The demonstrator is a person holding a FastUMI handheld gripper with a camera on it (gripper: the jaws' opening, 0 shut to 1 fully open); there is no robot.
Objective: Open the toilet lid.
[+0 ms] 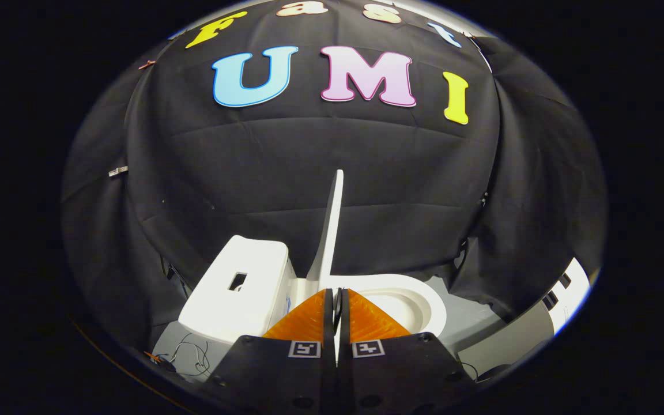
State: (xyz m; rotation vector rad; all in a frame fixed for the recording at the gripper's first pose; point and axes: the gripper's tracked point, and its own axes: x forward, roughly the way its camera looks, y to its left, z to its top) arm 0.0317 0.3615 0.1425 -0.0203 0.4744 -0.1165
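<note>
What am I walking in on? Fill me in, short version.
A person is working a handheld gripper on a small white toilet in a black-draped booth. The toilet lid stands upright, seen edge-on, and its lower edge sits between the jaws, which have closed to a narrow slit on it. The open seat and bowl lie to one side of the lid, the tank to the other. The lid looks essentially open already.
</note>
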